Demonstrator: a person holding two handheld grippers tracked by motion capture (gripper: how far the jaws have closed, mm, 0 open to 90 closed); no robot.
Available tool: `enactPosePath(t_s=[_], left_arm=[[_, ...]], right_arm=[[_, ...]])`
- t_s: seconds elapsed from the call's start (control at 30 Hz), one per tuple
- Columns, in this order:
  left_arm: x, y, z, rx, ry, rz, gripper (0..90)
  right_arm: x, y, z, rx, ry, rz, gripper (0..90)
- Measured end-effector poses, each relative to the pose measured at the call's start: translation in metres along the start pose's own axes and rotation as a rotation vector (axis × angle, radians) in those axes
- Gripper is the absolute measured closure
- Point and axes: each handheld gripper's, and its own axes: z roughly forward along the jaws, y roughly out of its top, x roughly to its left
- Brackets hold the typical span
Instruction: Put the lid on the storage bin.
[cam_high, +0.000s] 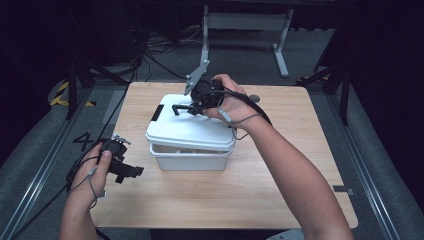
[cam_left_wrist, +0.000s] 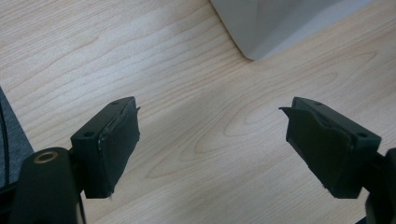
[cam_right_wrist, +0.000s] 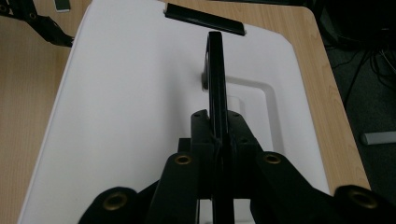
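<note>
Over on the left, the left gripper (cam_high: 131, 171) hangs low above the wooden table (cam_high: 280, 195), near its left edge, jaws spread wide with nothing between them; in the left gripper view there is bare wood under the jaws and just a corner of the white box (cam_left_wrist: 275, 25) up ahead. So the box sits to that gripper's right and a little farther back, close but not touching.

Centre table now: the white box (cam_high: 190, 155), its lid (cam_high: 190, 131) looking raised off the base along the near edge.

To the right, the right gripper (cam_high: 192, 108) is on top, jaws clamped on the black handle (cam_right_wrist: 215, 70), which stands up on edge. Its long axis runs straight away along the jaws toward the black latch (cam_right_wrist: 204, 18). My read: the right hand is the one placed to lift.
</note>
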Motion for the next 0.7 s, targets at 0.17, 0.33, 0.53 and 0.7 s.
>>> enactPosePath(t_s=[0.17, 0.33, 0.53, 0.7], left_arm=[[0.002, -0.006, -0.003, -0.002, 0.001, -0.013, 17.8], [0.004, -0.013, -0.007, -0.007, 0.013, -0.022, 17.9], [0.006, -0.021, -0.011, -0.010, 0.017, -0.047, 17.8], [0.007, -0.027, -0.014, -0.011, 0.017, -0.056, 17.8]], right_arm=[[0.000, 0.003, 0.011, 0.004, 0.021, -0.004, 83.7], [0.003, 0.007, 0.023, 0.014, 0.040, -0.014, 83.7], [0.004, 0.006, 0.028, 0.023, 0.057, -0.024, 83.6], [0.002, 0.002, 0.032, 0.027, 0.089, -0.043, 82.6]])
